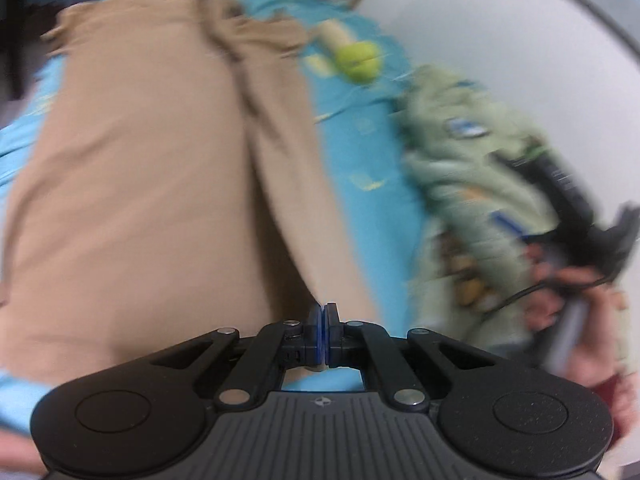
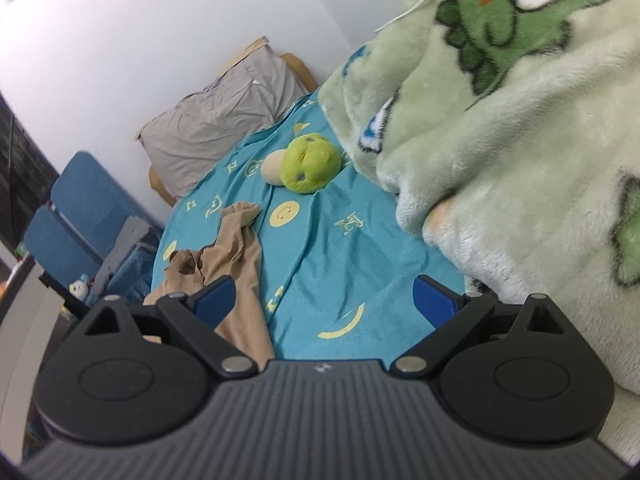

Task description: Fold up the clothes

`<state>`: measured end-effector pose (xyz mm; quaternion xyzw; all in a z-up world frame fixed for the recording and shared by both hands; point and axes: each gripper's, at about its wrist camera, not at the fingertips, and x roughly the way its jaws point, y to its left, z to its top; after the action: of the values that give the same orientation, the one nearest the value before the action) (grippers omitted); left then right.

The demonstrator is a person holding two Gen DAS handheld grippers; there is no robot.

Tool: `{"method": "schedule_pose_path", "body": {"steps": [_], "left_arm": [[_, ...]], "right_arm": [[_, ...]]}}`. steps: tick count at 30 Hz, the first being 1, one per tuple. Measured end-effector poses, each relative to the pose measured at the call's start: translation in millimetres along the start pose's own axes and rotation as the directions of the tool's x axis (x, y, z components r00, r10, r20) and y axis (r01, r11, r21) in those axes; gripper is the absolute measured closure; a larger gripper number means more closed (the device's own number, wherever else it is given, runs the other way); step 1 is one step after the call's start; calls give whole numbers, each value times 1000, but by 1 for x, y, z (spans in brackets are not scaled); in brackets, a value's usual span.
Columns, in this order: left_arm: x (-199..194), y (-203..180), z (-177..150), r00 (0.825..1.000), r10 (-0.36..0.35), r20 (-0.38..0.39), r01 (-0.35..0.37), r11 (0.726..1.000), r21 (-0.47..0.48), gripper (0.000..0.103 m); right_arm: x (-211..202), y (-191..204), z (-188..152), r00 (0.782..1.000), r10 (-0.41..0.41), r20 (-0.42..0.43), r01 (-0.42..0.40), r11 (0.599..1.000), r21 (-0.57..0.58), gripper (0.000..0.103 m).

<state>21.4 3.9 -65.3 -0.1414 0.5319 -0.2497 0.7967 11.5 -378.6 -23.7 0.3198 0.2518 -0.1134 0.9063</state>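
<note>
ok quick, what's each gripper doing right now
Left gripper: shut, apparently pinching the edge of the tan garment.
Right gripper: open, holding nothing, over the blue sheet.

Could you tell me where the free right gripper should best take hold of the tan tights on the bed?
Probably the bunched waistband end of the tan tights. The right gripper, jaws wide, could come from above and pinch that raised crumple; elsewhere the fabric lies flat on the blue sheet. The left gripper seems to pinch the other end.

White wall (image 2: 120,48), grey pillow (image 2: 216,120), perhaps blue chairs (image 2: 80,208) beside bed.
</note>
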Motion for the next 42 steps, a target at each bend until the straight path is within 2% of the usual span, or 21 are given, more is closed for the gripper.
{"method": "schedule_pose_path", "body": {"steps": [3,6,9,10,12,13,14,15,18,20,21,22,25,26,28,33,34,37,40,42], "left_arm": [[14,26,-5,990,121,-75,-123,992,-14,102],[24,37,2,985,130,-115,-138,989,-59,102],[24,31,6,984,154,-93,-158,987,-28,101],[23,29,6,984,159,-82,-161,987,-16,98],[15,23,5,984,178,-30,-177,984,13,83],[10,19,5,983,186,1,-186,982,30,69],[4,15,5,980,194,45,-196,979,50,60],[-2,10,6,976,201,90,-207,976,69,56],[-16,-8,12,956,210,206,-237,964,117,40],[-28,-17,17,937,202,283,-244,962,121,18],[-33,-22,20,925,199,323,-249,961,120,12],[-39,-26,22,912,196,362,-253,960,118,2],[-47,-28,23,861,180,476,-263,958,113,0],[-47,-26,22,850,180,495,-266,958,109,0],[-47,-21,22,840,194,507,-282,954,101,0],[-47,-14,16,809,286,514,-380,921,86,0],[-49,-12,16,804,290,518,-381,922,75,0],[-57,13,19,806,285,519,-331,944,-3,0],[-51,58,54,803,308,511,-278,951,-136,0],[-46,88,78,801,323,504,-241,944,-224,0]], "right_arm": [[2,11,-6,1000,-1,-15,0,998,-56,6],[4,24,-15,999,9,-41,-14,993,-116,6],[3,37,-22,998,30,-50,-38,984,-173,6],[2,41,-25,998,37,-52,-47,980,-191,6],[1,50,-30,997,52,-58,-64,972,-228,6],[1,54,-32,996,59,-61,-72,966,-247,6],[0,58,-35,996,66,-64,-81,961,-265,6],[-1,63,-37,995,73,-67,-89,955,-283,6],[-2,75,-45,993,94,-77,-115,935,-336,6],[-5,83,-49,991,110,-77,-131,922,-364,6],[-7,85,-50,990,119,-71,-137,919,-371,6],[-9,87,-52,990,128,-65,-143,916,-374,6],[-13,89,-55,987,150,-53,-158,917,-367,6],[-14,91,-56,986,157,-50,-164,917,-365,6],[-16,94,-60,985,168,-39,-170,914,-368,6],[-19,103,-71,981,193,-35,-190,898,-397,6],[-19,104,-72,980,196,-36,-194,898,-396,6],[-21,107,-76,979,199,-38,-198,900,-388,6],[-23,108,-79,984,178,-33,-176,905,-388,6],[-23,107,-80,986,166,-33,-166,910,-381,6]]}}
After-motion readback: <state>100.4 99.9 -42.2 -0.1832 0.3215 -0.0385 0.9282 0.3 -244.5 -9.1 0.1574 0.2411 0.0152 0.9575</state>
